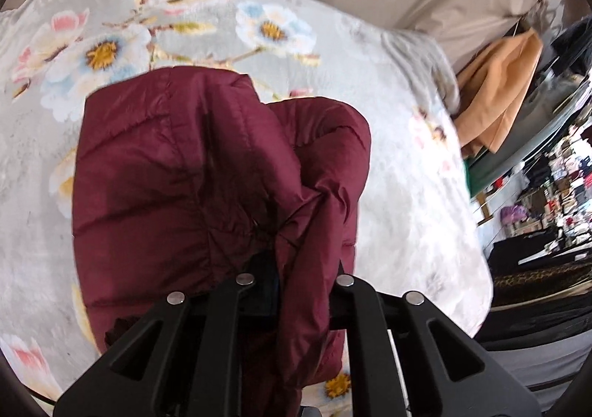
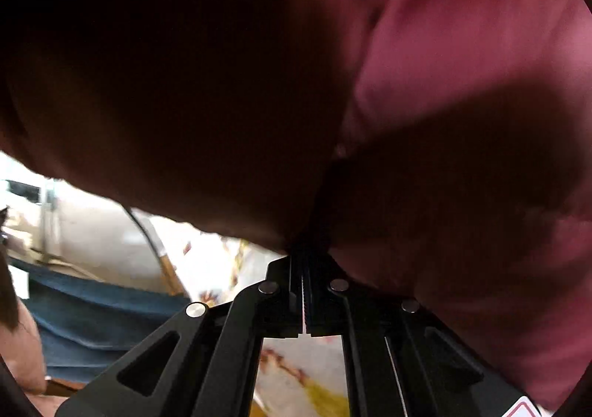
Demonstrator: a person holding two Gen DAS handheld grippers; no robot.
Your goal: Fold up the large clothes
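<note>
Since the floral blanket [image 1: 185, 28] is the biggest thing shown, it is taken first: it is spread over what looks like a bed and serves as the folding surface. On it, partly lifted, the maroon puffer jacket [image 1: 177, 172] is seen, bunched w/ a fold rising toward the left cam. In the right wrist view the same jacket [image 2: 462, 65] fills nearly the whole frame, very close and blurred.

Handling, as judged: the jacket is quilted and padded, so it is likely light but bulky, soft, springy, and its shiny shell is prob. slippery. Folds may puff back open. A hold is best taken at seams, hem or cuff edges, where fabric is thinner and less air is trapped.

Left gripper [image 1: 296, 283]: jaws are held partly apart w/ a thick bunch of jacket fabric clamped between them. Right gripper [image 2: 305, 261]: jaws are pressed nearly together, w/ a thin edge of the jacket apparently pinched at the tips; the contact itself is dark and hard to confirm.

Containers: none are seen. An orange garment [image 1: 499, 91] is hung at the right, well apart.
</note>
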